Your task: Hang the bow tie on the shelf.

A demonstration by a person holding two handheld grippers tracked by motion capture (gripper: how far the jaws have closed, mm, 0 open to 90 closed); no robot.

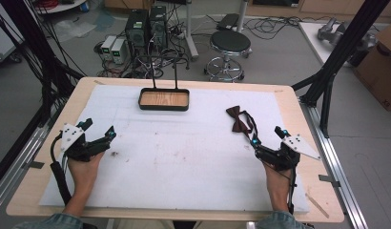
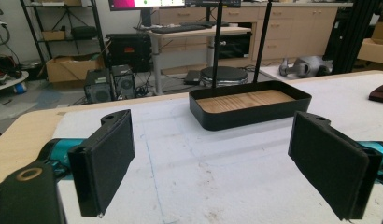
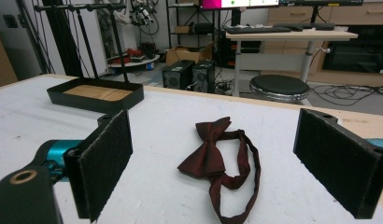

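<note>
Bow tie, just ahead of wide, empty right tongs: judged light, limp, soft; best pinched at centre knot. Left tongs wide too.

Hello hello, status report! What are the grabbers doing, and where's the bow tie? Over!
Left gripper open, empty. Right gripper open, empty, facing the bow tie. Bow tie flat on the white mat, untouched, strap looped beside it. Nothing in the way; tray far off.
</note>
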